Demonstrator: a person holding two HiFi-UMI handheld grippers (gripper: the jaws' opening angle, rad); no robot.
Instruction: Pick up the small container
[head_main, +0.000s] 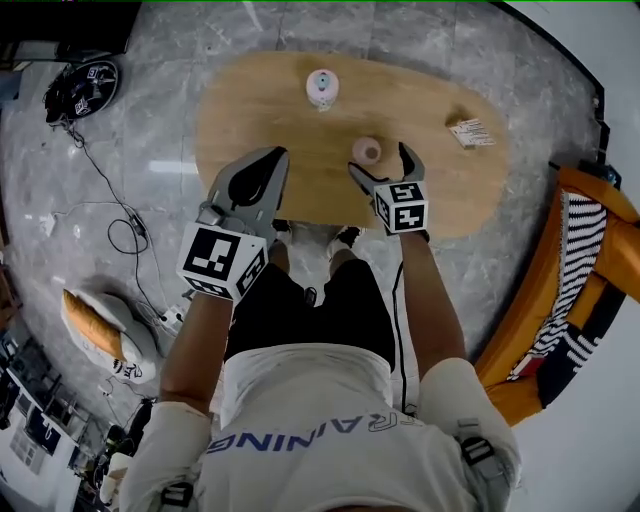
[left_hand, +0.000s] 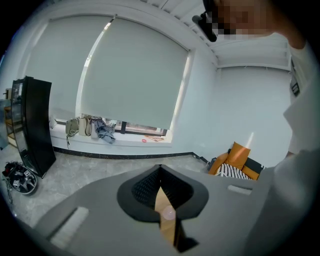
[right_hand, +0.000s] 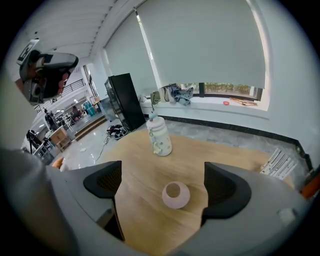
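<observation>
The small container (head_main: 367, 151) is a round pale pink pot with an open top, standing on the oval wooden table (head_main: 280, 110) near its front edge. My right gripper (head_main: 380, 160) is open and low over the table, one jaw on each side of the pot without touching it. In the right gripper view the container (right_hand: 176, 195) sits midway between the jaws of that gripper (right_hand: 170, 186). My left gripper (head_main: 268, 165) is shut and holds nothing, hovering at the table's front left. In the left gripper view the jaws of the left gripper (left_hand: 160, 172) meet, with a sliver of table below.
A white patterned bottle (head_main: 322, 88) stands upright at the table's far side, also seen as the bottle (right_hand: 159, 136) beyond the pot. A small printed packet (head_main: 470, 132) lies at the table's right end. An orange striped chair (head_main: 575, 290) stands right; cables (head_main: 120, 215) cross the floor left.
</observation>
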